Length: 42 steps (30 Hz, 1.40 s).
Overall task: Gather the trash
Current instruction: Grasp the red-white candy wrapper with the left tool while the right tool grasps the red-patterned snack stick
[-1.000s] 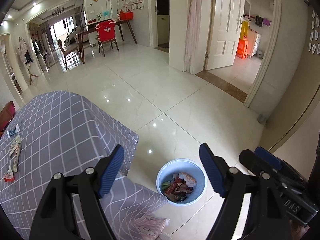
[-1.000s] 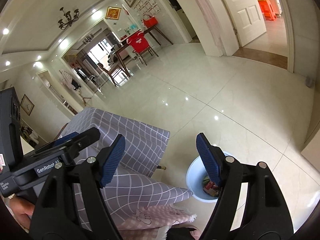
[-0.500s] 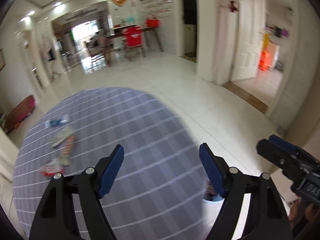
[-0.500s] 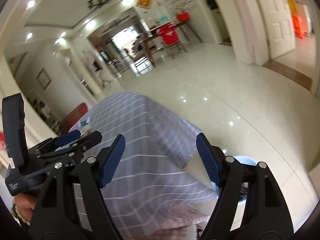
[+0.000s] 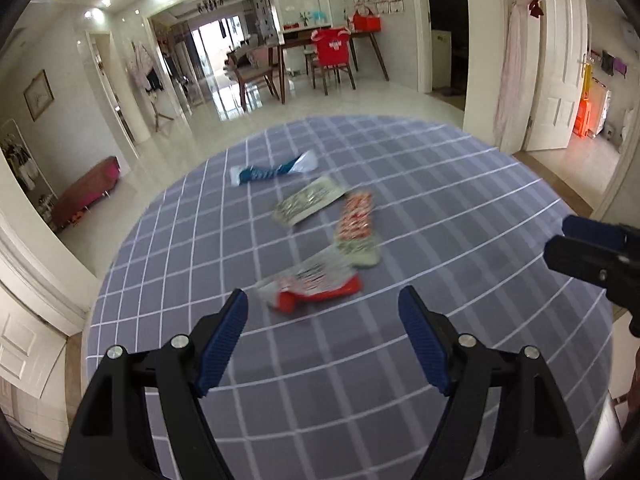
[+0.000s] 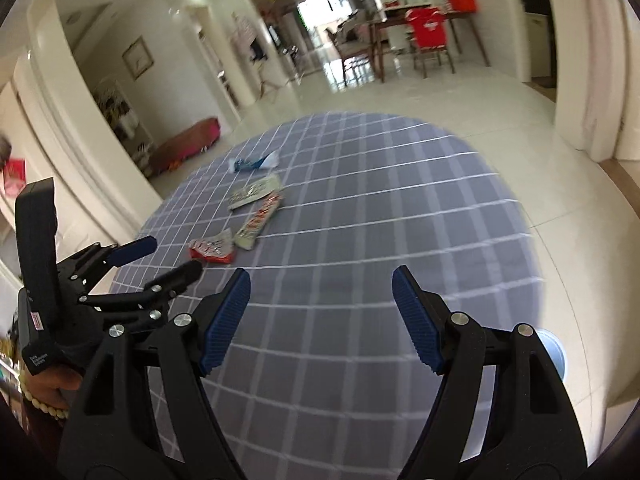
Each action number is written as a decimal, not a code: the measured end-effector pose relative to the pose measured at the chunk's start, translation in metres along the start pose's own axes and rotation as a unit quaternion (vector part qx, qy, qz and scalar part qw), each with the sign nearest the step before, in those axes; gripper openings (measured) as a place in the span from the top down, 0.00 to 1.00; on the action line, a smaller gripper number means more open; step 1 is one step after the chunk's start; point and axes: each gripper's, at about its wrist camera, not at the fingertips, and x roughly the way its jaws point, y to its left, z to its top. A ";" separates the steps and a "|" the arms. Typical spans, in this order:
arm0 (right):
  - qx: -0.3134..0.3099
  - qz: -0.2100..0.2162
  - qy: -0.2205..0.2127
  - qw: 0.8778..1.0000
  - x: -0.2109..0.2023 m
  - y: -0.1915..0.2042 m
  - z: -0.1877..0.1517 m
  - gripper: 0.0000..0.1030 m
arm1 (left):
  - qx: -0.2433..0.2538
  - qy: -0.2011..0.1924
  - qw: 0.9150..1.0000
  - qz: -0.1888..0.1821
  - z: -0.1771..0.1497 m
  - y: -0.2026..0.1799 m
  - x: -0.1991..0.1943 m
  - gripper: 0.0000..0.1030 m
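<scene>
- Both tools are over the counter (image 5: 460, 208) now — a round top under a grey checked cloth, with trash lying on it.
- The left tool (image 5: 322, 334) hangs with its jaws spread wide and nothing between them, pointed at the nearest piece.
- The right tool (image 6: 320, 314) is just as wide open and just as empty; from the left wrist view only its tip shows at the right edge.
- Four pieces are left on the cloth: a red-and-white wrapper (image 5: 310, 286) closest to the left tool, a long red-patterned wrapper (image 5: 358, 222) just beyond it, a pale flat packet (image 5: 310, 202) beside that, and a blue twisted wrapper (image 5: 272, 172) furthest off.
- The red-and-white wrapper and the long one look to be touching or nearly so; the blue one sits well apart from the rest.
- The bin (image 6: 554, 354) — a pale blue rim — just peeks past the counter edge on the floor at the right, in the right wrist view; what it holds is hidden.
- My read: collection is mid-way at best, with nothing in hand and all four pieces on view still to go.
- Writing? The wrappers are too blurred to read. There is small white lettering on the left tool's body (image 6: 38, 358), but it's not legible.
</scene>
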 end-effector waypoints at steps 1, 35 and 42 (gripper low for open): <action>-0.004 0.003 0.005 1.000 0.009 0.007 0.004 0.29 | 0.003 0.004 1.000 -0.003 -0.001 0.002 0.005 0.26; -0.069 -0.030 0.074 0.994 0.134 0.072 0.044 0.38 | -0.116 -0.021 0.993 -0.018 0.003 0.073 0.042 0.80; -0.110 -0.058 0.083 0.989 0.148 0.079 0.050 0.86 | -0.123 -0.019 0.992 -0.001 0.010 0.067 0.035 0.80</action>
